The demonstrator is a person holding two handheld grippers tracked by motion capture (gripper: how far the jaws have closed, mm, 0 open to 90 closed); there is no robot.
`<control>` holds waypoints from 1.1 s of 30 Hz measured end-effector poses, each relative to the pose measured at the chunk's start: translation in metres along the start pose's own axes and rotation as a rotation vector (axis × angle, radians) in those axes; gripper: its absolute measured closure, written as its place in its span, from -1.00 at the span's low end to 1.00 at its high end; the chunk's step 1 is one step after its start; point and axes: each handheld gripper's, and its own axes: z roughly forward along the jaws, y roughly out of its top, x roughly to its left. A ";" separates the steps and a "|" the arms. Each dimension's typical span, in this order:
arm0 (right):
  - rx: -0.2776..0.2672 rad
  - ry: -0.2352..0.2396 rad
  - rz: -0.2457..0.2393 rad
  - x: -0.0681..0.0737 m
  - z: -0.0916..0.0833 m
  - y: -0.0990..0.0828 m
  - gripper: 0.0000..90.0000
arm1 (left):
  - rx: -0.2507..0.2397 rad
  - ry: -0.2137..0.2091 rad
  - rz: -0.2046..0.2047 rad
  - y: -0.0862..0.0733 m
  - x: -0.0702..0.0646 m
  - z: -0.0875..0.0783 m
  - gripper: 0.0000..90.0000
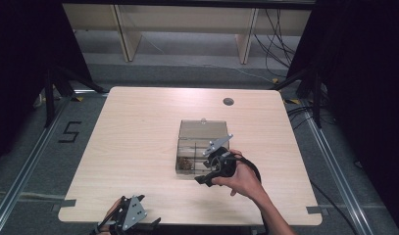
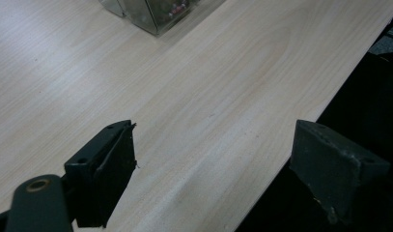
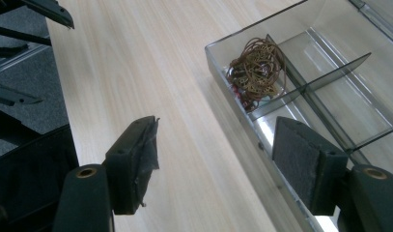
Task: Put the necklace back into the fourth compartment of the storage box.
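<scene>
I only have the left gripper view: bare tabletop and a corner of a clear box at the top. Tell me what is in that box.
Observer: The clear compartment box holds a tangle of brown rubber bands in its corner compartment; the compartments beside it look bare.
Operator: Report the lid.
Observer: It is open; in the high view the lid lies back on the far side of the box.
Operator: Say where the right gripper is.
Observer: The right gripper is at the box's near wall, jaws open, nothing between them; one jaw is over the box's edge, the other over the table.
Operator: And my own gripper's position.
Observer: The left gripper sits at the table's near edge, left of the box.
</scene>
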 end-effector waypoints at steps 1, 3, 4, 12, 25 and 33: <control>0.006 0.001 -0.003 0.000 0.000 -0.002 -0.27 | 0.005 -0.003 0.005 0.000 0.000 0.000 -0.65; 0.008 -0.002 0.000 0.001 -0.001 -0.005 -0.28 | 0.019 -0.009 0.023 0.000 0.002 -0.001 -0.65; 0.006 -0.004 0.001 0.002 -0.001 -0.006 -0.28 | 0.020 -0.017 0.027 0.000 0.002 -0.001 -0.65; -0.005 -0.006 0.003 0.003 -0.001 -0.014 -0.35 | -0.007 0.002 -0.002 0.000 0.001 -0.002 -0.65; -0.019 -0.007 -0.010 0.006 0.000 -0.025 -0.37 | 0.008 -0.011 0.024 0.001 0.002 -0.003 -0.65; -0.015 -0.011 0.000 0.009 -0.001 -0.035 -0.38 | -0.005 -0.009 0.030 0.001 0.002 -0.003 -0.65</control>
